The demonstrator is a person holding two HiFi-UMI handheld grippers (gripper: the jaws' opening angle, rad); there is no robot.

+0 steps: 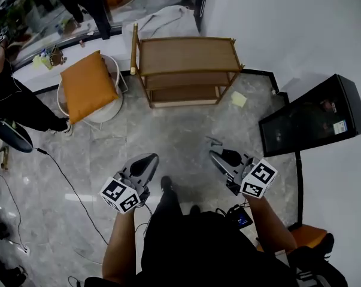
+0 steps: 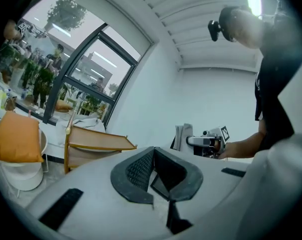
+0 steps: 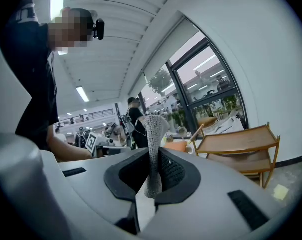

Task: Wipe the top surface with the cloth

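Faced a wooden three-tier shelf (image 1: 186,55) ahead on the floor, close to the wall (image 1: 276,28) at its right, with a chair (image 1: 111,107) bearing a cushion (image 1: 89,87) just beside it at left and a paper note (image 1: 239,99) on the floor by its right legs. Found a cabinet (image 1: 315,115) farther right against that wall. Held the left gripper (image 1: 148,160) and right gripper (image 1: 217,154) side by side, well short of the shelf, a cloth (image 3: 152,149) between the right one's jaws.

The cloth (image 3: 154,134) has its bottom end hidden between the jaws of the right gripper (image 3: 150,180).
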